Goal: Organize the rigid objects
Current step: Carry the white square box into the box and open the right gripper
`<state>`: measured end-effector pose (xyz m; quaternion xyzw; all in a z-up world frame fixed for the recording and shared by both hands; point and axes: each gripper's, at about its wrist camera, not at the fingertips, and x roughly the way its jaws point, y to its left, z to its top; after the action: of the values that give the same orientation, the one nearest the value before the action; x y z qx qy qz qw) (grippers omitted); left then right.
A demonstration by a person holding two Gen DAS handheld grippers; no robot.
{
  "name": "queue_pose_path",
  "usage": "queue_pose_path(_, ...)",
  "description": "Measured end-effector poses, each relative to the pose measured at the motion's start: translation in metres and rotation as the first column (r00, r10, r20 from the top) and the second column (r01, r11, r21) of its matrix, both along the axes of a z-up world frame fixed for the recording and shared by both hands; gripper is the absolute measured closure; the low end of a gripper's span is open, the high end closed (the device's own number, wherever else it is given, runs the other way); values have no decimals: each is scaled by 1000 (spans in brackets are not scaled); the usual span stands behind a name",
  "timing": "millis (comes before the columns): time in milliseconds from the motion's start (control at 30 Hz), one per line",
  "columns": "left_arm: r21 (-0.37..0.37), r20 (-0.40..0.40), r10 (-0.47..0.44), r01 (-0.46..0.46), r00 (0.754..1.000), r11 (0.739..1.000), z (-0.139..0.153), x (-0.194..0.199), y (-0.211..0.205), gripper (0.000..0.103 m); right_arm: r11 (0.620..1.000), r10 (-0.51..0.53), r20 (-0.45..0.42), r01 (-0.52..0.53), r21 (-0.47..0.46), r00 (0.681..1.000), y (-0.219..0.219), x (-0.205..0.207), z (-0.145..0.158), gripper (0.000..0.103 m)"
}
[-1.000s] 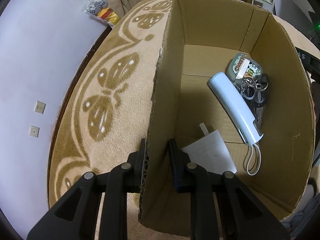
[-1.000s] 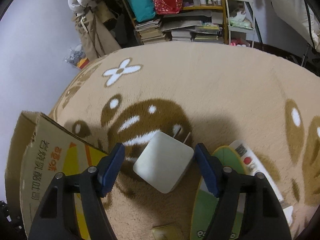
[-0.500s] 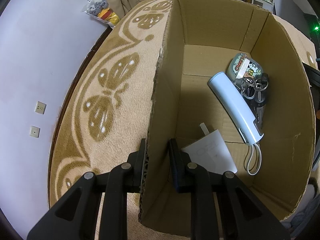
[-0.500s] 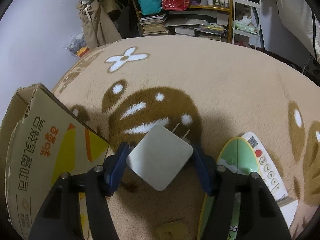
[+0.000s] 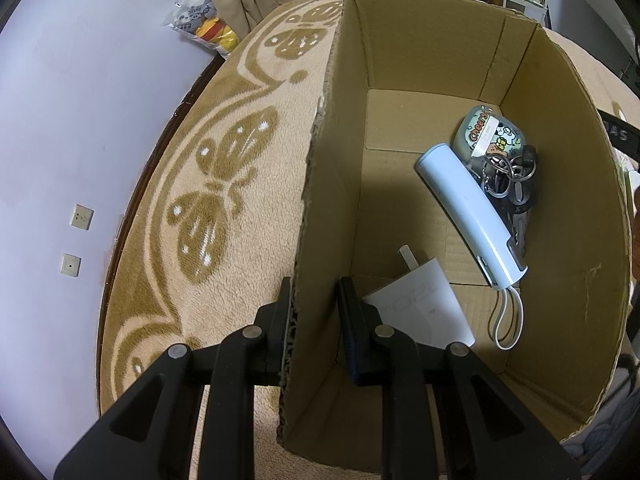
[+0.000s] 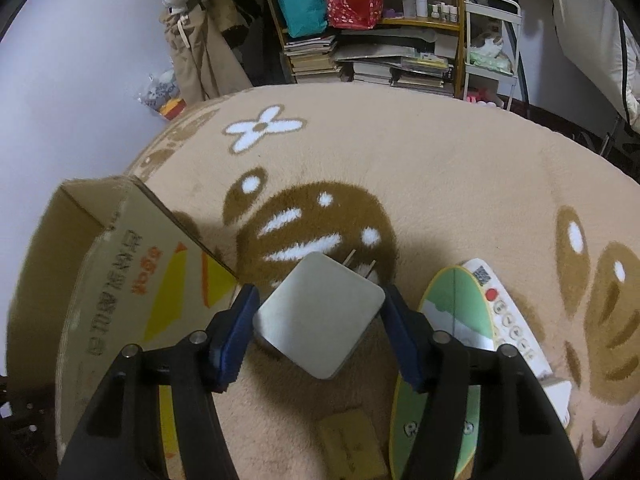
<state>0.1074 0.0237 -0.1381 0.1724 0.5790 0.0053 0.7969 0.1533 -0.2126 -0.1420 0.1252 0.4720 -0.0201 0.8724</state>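
Holding the cardboard box (image 5: 460,60) wall pinched, the left gripper (image 5: 314,312) steadies it while the right gripper (image 6: 318,316) clamps the white charger (image 6: 320,312) by its corners above the rug (image 6: 440,168). That diagonal grip could let it twist loose.

Patterned beige carpet (image 6: 440,168), pale wall (image 5: 60,120), cluttered bookshelf (image 6: 372,52)
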Motion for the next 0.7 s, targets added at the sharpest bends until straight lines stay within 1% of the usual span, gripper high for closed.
queue_pose_path(233,0,1,1,-1,1000,1000,0,0,-1,83,1000,2,38,-3,27,999,-1,-24,27,37)
queue_pose_path(333,2,2,2,-2,1000,1000,1,-1,-2,83,1000,6,78,-8,27,997,5,-33,43,37)
queue_pose_path(500,1,3,2,-2,1000,1000,2,-1,-2,83,997,28,145,-38,61,989,16,-46,67,37)
queue_pose_path(700,4,4,1,-1,1000,1000,2,-1,-2,83,992,74,232,-95,83,970,34,-55,98,37)
